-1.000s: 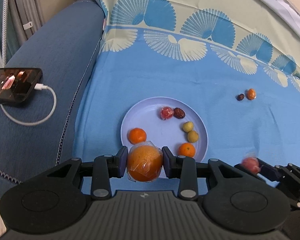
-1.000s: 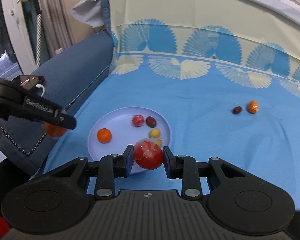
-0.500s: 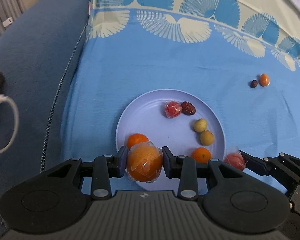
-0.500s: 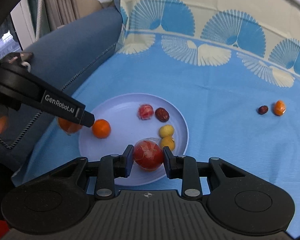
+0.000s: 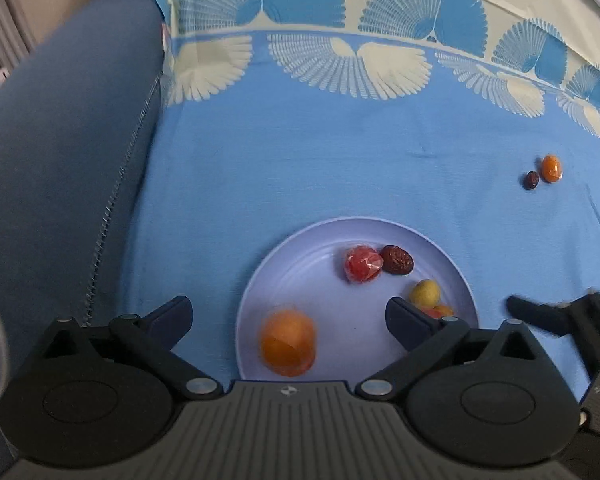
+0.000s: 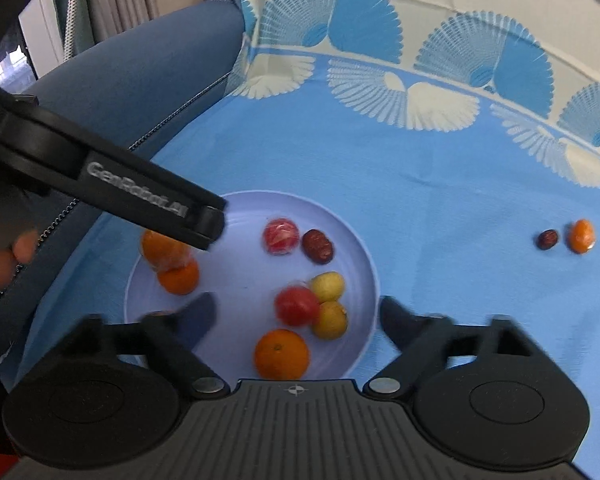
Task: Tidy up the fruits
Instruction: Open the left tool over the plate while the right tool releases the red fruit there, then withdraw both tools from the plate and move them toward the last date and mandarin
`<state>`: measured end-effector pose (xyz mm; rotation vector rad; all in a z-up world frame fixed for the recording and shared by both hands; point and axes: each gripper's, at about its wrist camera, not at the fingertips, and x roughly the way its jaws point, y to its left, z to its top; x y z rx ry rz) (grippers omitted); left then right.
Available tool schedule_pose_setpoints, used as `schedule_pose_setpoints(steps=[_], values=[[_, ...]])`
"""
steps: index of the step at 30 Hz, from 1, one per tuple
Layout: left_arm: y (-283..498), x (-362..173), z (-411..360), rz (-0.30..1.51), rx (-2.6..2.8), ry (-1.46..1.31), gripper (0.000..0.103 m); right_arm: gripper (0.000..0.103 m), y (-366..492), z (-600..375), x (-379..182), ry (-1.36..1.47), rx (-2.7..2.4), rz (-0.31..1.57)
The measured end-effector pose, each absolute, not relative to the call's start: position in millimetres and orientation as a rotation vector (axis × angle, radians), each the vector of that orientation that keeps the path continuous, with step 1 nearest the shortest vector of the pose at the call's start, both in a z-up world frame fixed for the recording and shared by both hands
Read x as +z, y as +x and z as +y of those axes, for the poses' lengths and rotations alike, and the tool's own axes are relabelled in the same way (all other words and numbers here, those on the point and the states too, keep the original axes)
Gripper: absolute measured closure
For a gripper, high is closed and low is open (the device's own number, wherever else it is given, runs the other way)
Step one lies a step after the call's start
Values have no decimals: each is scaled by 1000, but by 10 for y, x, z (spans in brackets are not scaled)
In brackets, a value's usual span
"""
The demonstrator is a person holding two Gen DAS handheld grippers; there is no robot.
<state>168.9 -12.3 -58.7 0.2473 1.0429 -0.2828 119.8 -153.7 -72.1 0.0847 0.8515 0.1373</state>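
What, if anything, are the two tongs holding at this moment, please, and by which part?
Nothing is held: the left tongs are opening over the wrapped orange, the right tongs over the wrapped red fruit; both fruits lie on the round lilac plate.

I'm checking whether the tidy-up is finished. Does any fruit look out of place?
Yes. A small orange fruit and a dark date-like fruit lie side by side on the blue cloth, well away from the plate where the other fruits sit. Nothing looks spilled or damaged.
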Motion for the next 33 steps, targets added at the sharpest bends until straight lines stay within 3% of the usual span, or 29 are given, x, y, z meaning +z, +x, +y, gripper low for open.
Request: schedule_pose_setpoints(steps=[2,11,33], values=[[1612,-554,-73,1055,-259,255,0,2,1111,-1553,-668,84,131,854],[973,-418,209,1138,-172,251,0,1,414,-1478,-378,103,131,848],[-42,49,287,991,-157,255,0,1,-495,-1431,99,73,90,681]])
